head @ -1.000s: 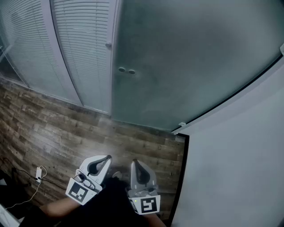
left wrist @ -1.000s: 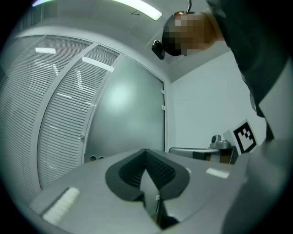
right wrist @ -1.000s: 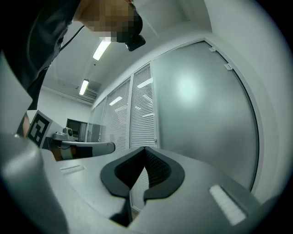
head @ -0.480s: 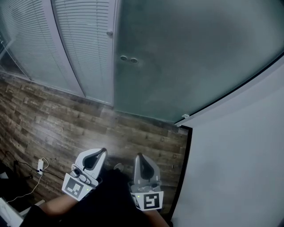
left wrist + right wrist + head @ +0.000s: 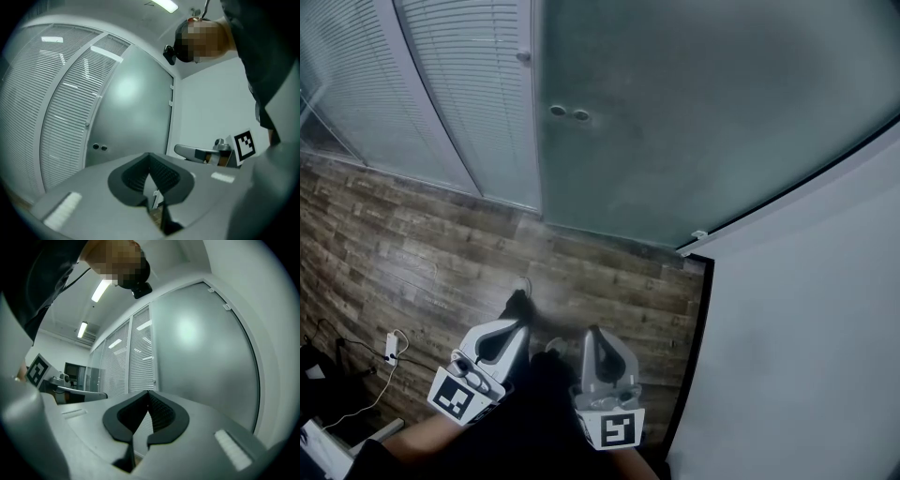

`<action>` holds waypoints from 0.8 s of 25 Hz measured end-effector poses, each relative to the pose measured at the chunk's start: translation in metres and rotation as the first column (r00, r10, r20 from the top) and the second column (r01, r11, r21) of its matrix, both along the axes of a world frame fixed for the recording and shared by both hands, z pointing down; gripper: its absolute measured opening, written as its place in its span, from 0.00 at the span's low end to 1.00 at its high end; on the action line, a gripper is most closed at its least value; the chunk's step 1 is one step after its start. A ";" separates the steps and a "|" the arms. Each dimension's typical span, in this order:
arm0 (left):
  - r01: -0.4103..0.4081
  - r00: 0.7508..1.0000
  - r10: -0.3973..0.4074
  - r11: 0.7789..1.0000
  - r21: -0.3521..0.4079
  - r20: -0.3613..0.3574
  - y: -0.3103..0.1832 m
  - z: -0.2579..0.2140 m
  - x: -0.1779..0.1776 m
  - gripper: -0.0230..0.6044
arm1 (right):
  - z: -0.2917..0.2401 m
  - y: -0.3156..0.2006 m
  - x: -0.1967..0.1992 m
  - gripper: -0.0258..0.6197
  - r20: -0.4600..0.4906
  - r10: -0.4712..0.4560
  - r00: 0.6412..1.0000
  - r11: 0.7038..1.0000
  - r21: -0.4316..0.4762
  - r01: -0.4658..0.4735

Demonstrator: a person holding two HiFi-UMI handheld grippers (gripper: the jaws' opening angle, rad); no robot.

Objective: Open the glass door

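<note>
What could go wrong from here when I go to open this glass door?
The left claw and right claw are shut and short of the door; it shows only two small studs, so a grip may slip on the glass. The corded plug on the floor could trip you.

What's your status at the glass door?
Left gripper, right gripper: fingers shut, empty. Frosted glass door ahead looks closed, untouched. Nothing seen blocking it.
</note>
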State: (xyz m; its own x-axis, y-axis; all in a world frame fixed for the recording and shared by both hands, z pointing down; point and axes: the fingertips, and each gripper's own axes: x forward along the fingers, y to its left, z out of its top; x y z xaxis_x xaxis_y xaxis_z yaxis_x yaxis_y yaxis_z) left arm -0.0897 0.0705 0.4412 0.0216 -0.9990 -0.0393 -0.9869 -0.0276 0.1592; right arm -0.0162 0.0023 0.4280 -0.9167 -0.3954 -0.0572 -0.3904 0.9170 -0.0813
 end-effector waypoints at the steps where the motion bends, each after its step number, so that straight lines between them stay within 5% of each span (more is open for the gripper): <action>1: -0.016 1.000 0.016 1.000 0.000 0.006 -0.002 0.000 0.002 0.04 | -0.004 -0.001 -0.002 0.04 -0.002 0.008 1.000 1.000 0.016 -0.008; 20: 0.019 0.999 -0.021 0.997 0.074 0.026 -0.092 -0.022 -0.112 0.04 | -0.003 -0.082 -0.103 0.04 -0.108 0.030 0.994 1.000 -0.005 -0.031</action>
